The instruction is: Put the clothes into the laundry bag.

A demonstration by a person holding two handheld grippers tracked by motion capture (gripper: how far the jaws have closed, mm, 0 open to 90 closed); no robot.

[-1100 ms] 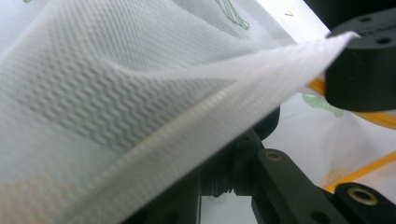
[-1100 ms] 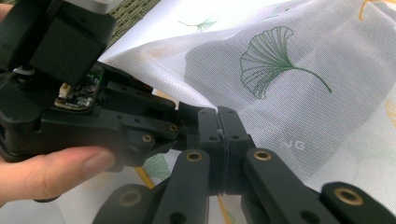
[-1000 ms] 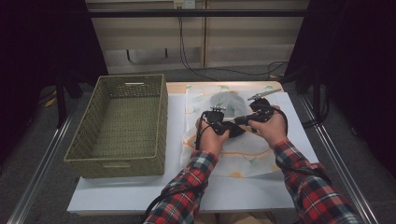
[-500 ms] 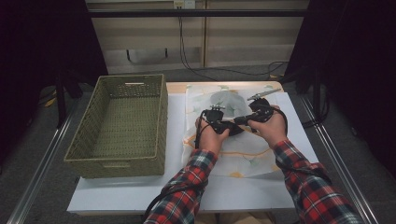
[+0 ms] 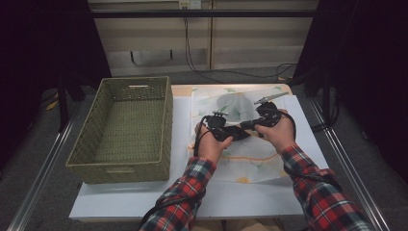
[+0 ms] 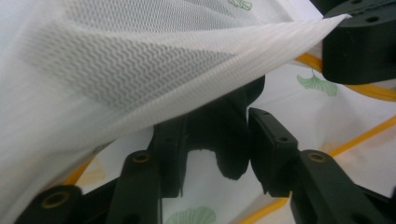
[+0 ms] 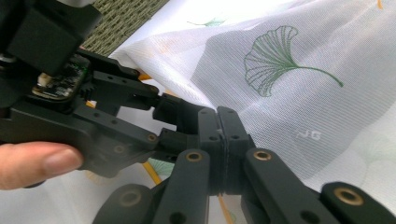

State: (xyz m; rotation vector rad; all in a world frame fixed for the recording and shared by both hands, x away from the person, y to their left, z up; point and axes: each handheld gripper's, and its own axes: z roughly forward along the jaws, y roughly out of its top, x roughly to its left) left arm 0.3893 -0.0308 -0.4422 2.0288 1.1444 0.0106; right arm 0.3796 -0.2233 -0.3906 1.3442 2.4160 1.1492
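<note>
A white mesh cloth (image 5: 240, 101) printed with green ginkgo leaves and yellow lines lies on the table, and one edge is lifted. My right gripper (image 7: 218, 116) is shut on that lifted edge (image 7: 289, 84); its black jaw (image 6: 359, 42) pinches the fold (image 6: 140, 60). My left gripper (image 6: 217, 133) sits just under the fold. Its jaws have just been opening and now stand apart, with the cloth draped above them, not pinched. From above, the left gripper (image 5: 226, 131) and right gripper (image 5: 262, 118) meet tip to tip over the cloth's middle.
A deep woven green basket (image 5: 125, 125) stands on the left of the white table (image 5: 269, 197), its wall close to the cloth's left edge. The left gripper's body (image 7: 93, 107) and a thumb (image 7: 42, 163) crowd the right gripper's left side. Metal rails run along both table sides.
</note>
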